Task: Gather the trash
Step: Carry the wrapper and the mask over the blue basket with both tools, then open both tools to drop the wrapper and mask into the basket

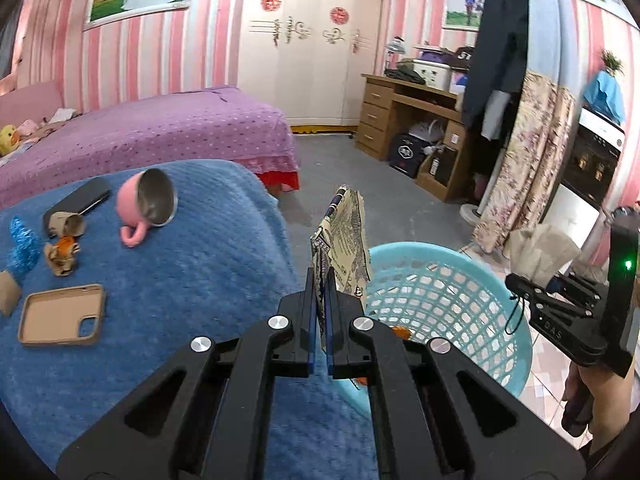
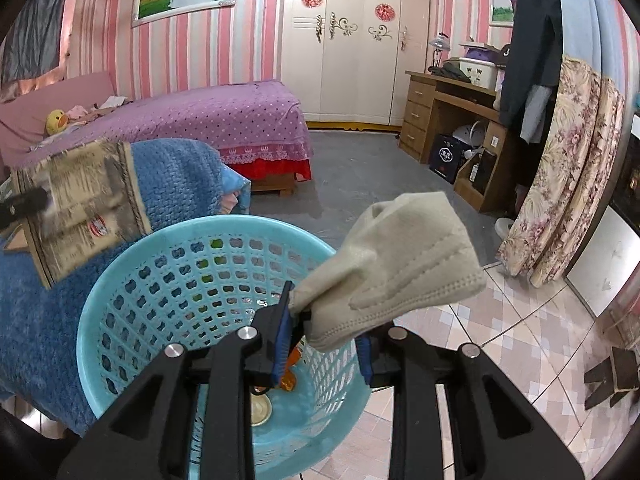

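Left gripper (image 1: 319,300) clamped tight on printed paper wrapper (image 1: 344,236), at rim of turquoise mesh basket (image 1: 460,280). Right gripper (image 2: 326,332) pinching beige face mask (image 2: 392,264) above basket, beside blue blanket (image 1: 180,280).

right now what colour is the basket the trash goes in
Light turquoise blue basket, clearest in the right wrist view.
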Demonstrator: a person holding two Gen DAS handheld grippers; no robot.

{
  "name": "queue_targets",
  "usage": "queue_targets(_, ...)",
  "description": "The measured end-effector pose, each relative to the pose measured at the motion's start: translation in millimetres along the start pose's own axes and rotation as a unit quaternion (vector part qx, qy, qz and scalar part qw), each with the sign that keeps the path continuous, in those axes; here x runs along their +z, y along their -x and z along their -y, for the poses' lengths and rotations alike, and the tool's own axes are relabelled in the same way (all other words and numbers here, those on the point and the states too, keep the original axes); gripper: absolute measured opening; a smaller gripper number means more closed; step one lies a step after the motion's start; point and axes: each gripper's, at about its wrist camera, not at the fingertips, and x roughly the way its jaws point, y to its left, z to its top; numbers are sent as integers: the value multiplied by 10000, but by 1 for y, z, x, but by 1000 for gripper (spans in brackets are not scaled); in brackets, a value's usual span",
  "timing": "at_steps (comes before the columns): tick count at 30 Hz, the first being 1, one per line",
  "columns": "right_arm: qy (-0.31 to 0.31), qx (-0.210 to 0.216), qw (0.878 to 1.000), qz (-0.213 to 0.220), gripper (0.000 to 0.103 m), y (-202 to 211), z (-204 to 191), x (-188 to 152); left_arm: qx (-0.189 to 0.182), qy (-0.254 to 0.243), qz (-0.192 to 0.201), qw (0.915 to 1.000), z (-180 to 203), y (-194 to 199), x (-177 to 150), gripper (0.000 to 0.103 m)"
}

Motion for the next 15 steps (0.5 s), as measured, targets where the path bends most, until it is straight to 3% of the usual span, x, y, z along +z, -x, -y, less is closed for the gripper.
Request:
queue_targets(10, 109, 142, 9998, -47, 28, -9, -12, 1, -199, -191, -223, 9994, 24, -26, 0, 4)
queue_targets(12, 115, 166, 9998, -53, 28, -9, -13, 1, -110, -280, -215, 9993, 28, -31, 0, 16)
queue_targets(14, 126, 187, 9997, -45, 28, -10, -15, 2, 0, -296, -226, 9993, 29, -35, 1, 51)
queue_targets(15, 127, 200, 9997, -47, 28, -10, -16, 3, 64, -286, -207, 9994, 28, -36, 1, 56)
